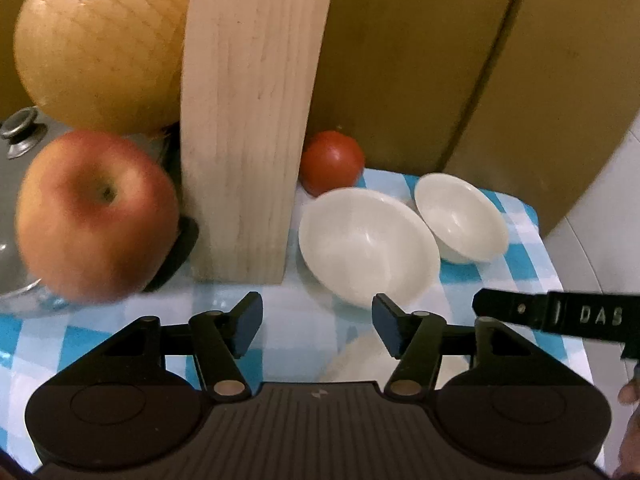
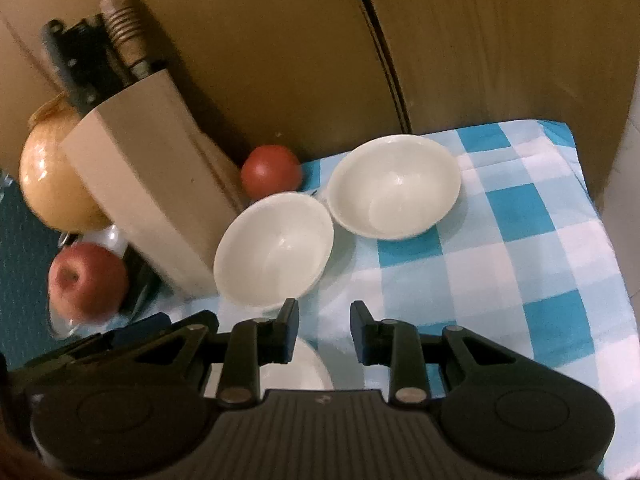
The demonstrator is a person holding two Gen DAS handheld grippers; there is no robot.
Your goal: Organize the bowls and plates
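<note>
Two white bowls stand side by side on a blue-and-white checked cloth. The nearer bowl (image 1: 366,246) (image 2: 276,250) is next to the knife block. The farther bowl (image 1: 460,216) (image 2: 394,186) is to its right. A white plate (image 1: 360,360) (image 2: 298,372) lies under both grippers, mostly hidden. My left gripper (image 1: 318,326) is open and empty, just short of the nearer bowl. My right gripper (image 2: 324,330) is open and empty, in front of the nearer bowl; part of it shows in the left wrist view (image 1: 560,314).
A wooden knife block (image 1: 248,120) (image 2: 156,184) stands left of the bowls. An apple (image 1: 96,216) (image 2: 86,280), a yellow melon (image 1: 100,40) (image 2: 52,188) and a tomato (image 1: 332,160) (image 2: 270,172) lie around it. A pot lid (image 1: 16,160) is at far left. Cardboard walls (image 2: 440,40) close the back.
</note>
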